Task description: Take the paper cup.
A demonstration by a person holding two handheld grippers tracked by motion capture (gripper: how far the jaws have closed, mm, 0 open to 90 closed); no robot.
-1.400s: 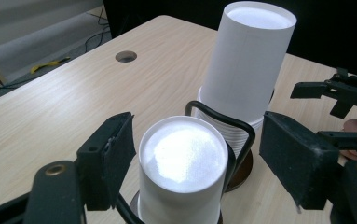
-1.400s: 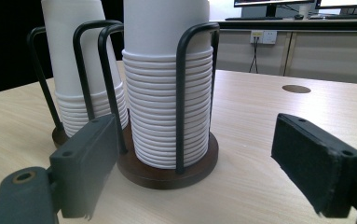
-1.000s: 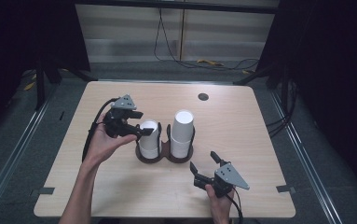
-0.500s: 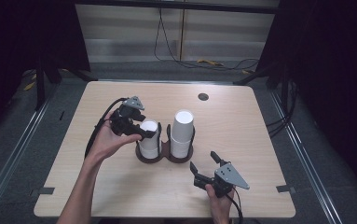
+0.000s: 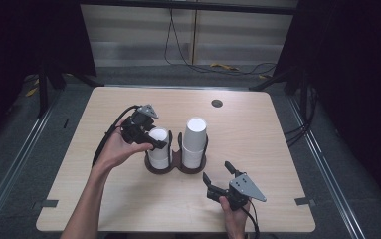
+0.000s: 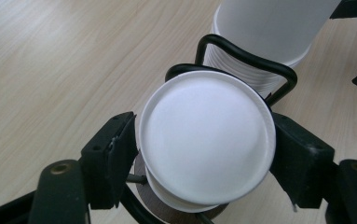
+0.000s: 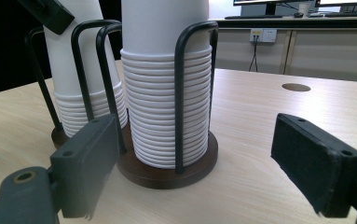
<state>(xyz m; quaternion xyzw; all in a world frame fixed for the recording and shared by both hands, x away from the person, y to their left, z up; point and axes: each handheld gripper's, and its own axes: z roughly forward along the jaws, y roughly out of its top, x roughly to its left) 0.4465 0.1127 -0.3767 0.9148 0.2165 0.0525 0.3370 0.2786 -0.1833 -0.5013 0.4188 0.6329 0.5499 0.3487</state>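
Observation:
Two stacks of upside-down white paper cups stand in a dark wire holder (image 5: 175, 168) at the middle of the table. My left gripper (image 5: 153, 140) reaches over the left stack (image 5: 159, 152) from the left. Its jaws have just been closing, and in the left gripper view both pads (image 6: 120, 149) press on the rim sides of the top cup (image 6: 204, 126). The taller right stack (image 5: 194, 142) is untouched. My right gripper (image 5: 217, 172) rests open low on the table in front of the holder, facing the right stack (image 7: 160, 93), with nothing between its fingers.
A small round hole (image 5: 217, 103) sits in the wooden tabletop (image 5: 277, 149) behind the holder. Black wire hoops (image 7: 181, 93) rise around each stack. The left gripper's cable (image 5: 108, 134) loops beside the left hand. Dark floor and rails surround the table.
The left gripper has shifted a little right over the left stack and its jaws have come in against the top cup. The right gripper has stayed put.

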